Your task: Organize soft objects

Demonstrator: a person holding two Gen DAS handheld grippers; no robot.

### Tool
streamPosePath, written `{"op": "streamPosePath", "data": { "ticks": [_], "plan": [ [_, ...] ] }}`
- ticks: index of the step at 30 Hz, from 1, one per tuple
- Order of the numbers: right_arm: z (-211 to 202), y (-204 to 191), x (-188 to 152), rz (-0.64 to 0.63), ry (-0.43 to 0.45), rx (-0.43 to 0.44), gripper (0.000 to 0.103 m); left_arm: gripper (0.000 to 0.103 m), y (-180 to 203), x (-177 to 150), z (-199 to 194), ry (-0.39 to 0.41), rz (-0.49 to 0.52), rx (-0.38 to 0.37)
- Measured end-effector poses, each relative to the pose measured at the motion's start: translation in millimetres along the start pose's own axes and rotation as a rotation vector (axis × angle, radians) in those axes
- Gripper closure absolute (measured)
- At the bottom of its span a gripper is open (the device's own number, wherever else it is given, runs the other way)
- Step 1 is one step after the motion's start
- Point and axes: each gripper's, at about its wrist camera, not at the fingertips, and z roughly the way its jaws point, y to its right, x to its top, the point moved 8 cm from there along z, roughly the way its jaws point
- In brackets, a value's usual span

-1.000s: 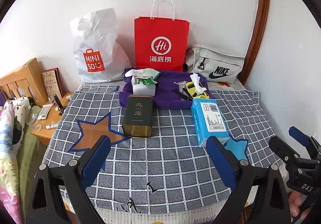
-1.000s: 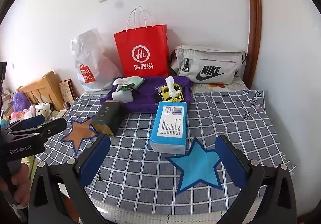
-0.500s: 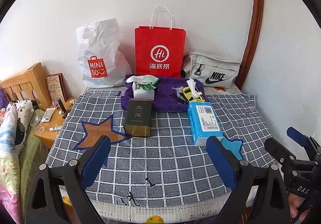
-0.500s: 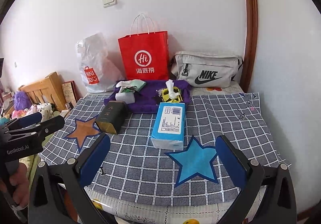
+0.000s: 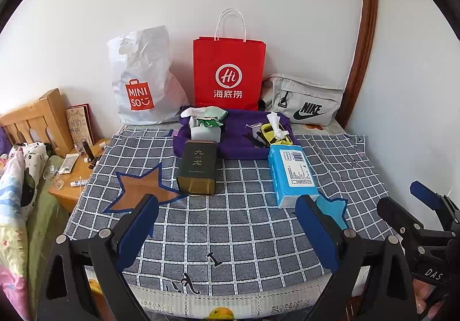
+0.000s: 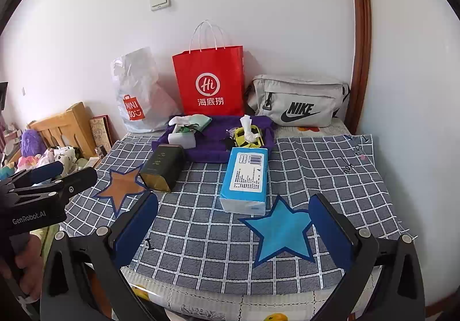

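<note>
Right now both of your tongs hang back at the lower edge of their frames, above the near end of the checked cloth, and neither holds anything: the left tongs stand wide apart, and so do the right tongs. The soft things lie spread out. The blue tissue pack lies flat at the centre of the right view, its near end just short of the blue star; the dark tin, hard rather than soft, lies beside the brown star left of centre. Behind them, across the middle of both frames, the purple cloth carries a white box with a pale green rag and a yellow item with a knotted tissue. Against the wall stand the white plastic bag, the red paper bag and the grey pouch. This spread would suit a sort about to start or one just tidied, so you can't settle the step from here. If you do pick up, the tissue pack will squash, so close gently across its width. What the stars signify is unclear, the bags' contents are hidden, and the yellow item is too small to name.
</note>
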Motion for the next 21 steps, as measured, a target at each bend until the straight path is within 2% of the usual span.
{"op": "streamPosePath", "data": {
  "ticks": [21],
  "plan": [
    [-4.4, -2.4, -0.7, -0.006, 0.007, 0.002, 0.0, 0.006, -0.4, -0.7, -0.1, -0.001, 0.002, -0.002]
  ]
}}
